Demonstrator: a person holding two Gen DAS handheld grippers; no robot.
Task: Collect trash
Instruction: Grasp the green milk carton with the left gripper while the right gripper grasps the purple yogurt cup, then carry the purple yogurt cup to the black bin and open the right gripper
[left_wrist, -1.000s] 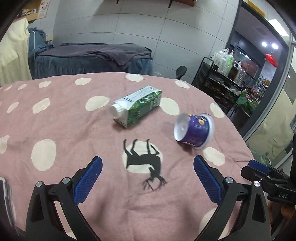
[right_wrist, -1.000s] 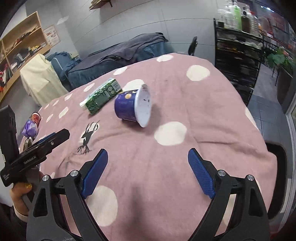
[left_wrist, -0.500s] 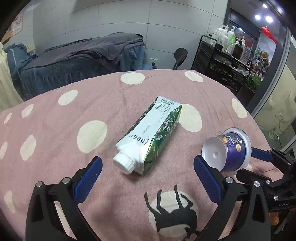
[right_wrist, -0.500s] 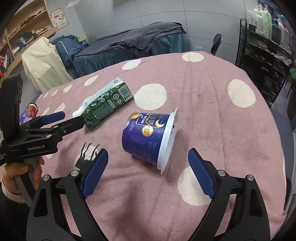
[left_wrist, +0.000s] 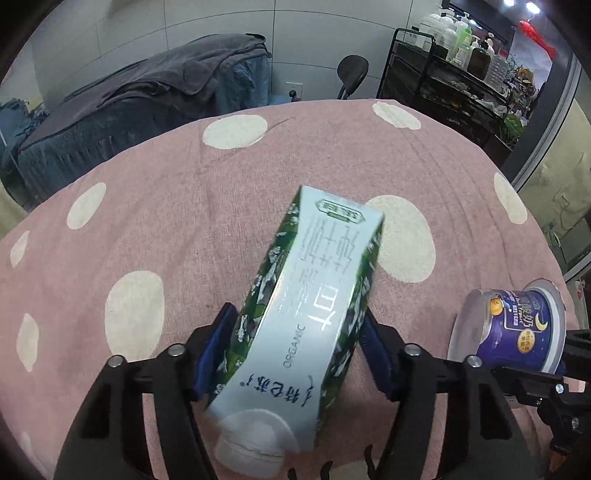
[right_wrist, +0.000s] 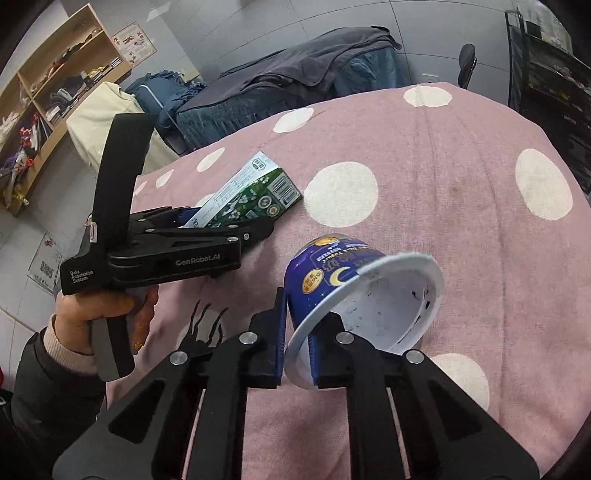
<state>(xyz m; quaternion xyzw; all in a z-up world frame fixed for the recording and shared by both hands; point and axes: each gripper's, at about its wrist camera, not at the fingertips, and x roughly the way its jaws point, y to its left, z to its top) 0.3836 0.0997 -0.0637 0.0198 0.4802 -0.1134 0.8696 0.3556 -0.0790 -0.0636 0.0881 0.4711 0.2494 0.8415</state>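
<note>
Carton (left_wrist: 303, 321) cap blurred, cut by frame edge; cup (right_wrist: 354, 288) rim hides right pad.

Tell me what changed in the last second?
Both grippers moved in and closed: the left gripper on the carton, the right gripper pinching the cup wall at its rim. A second ago both were open and the trash lay free. The tablecloth is unchanged.

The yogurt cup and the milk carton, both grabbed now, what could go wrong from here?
The right gripper pinches only the thin rim and wall of the yogurt cup, so it may crumple or slip out. The left gripper holds the milk carton near its cap end, with most of its length sticking out forward, so it could sag or twist loose.
</note>
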